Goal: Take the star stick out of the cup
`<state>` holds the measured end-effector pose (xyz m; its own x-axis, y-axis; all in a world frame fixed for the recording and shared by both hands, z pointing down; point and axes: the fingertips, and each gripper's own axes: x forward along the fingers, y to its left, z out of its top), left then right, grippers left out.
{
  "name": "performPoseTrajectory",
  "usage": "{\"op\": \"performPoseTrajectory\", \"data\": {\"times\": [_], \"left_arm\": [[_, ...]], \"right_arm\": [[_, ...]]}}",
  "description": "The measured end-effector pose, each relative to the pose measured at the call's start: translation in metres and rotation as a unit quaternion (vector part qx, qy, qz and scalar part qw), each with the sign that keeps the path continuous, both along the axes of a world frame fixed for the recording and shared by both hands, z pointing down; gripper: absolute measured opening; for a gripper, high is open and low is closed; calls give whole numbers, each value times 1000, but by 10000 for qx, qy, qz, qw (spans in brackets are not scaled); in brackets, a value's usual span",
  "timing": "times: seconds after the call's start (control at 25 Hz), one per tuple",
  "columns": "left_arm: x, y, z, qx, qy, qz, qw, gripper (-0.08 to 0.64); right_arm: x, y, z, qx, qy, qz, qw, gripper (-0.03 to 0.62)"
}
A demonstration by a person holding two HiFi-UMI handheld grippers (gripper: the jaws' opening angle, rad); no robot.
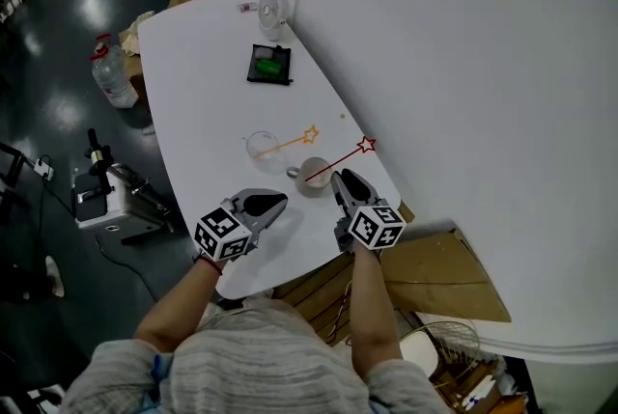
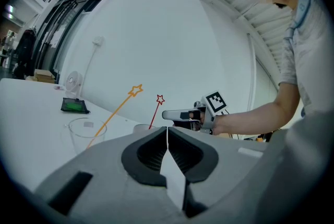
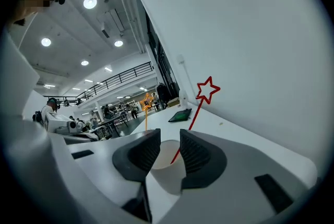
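A white paper cup [image 1: 314, 179] stands near the table's front right, and a red star stick [image 1: 340, 160] leans out of it toward the wall. My right gripper [image 1: 340, 177] is right behind that cup with its jaws open. In the right gripper view the cup [image 3: 169, 164] sits in the gap of that gripper [image 3: 169, 139], its pads apart from the cup, and the red stick [image 3: 201, 105] rises beyond. A clear cup [image 1: 261, 148] to the left holds an orange star stick [image 1: 290, 143]. My left gripper [image 1: 283, 200] is shut and empty, short of both cups.
A black tray with a green object [image 1: 270, 65] and a small white fan [image 1: 273, 12] lie farther along the white table [image 1: 208, 94]. The wall runs close along the table's right side. A water bottle [image 1: 111, 69] and equipment stand on the floor at left.
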<state>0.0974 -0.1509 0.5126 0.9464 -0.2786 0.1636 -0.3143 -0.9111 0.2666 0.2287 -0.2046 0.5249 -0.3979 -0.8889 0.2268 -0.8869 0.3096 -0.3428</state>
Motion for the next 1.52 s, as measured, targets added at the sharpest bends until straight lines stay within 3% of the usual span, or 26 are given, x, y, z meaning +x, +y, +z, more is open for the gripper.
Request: {"op": "performPoseTrajectory", "data": {"times": [0.56,1.0,1.12,1.52], "left_arm": [[-7,-6,3,-14,-65,18,10000,17],[-15,-1,-1,27,-83,-23,10000,17],[-16,0,0,22,-94,-50,9999,17],[-23,1,-1,32,-101,-139,9998,17]], "right_arm": [[20,-37,26,-388,-253,356,9983,81],[21,-47,21,-317,-729,613,9950,81],[22,-47,19,-240,-715,640,9951,32],[21,-48,5,-50,-1128,649,9915,12]]}}
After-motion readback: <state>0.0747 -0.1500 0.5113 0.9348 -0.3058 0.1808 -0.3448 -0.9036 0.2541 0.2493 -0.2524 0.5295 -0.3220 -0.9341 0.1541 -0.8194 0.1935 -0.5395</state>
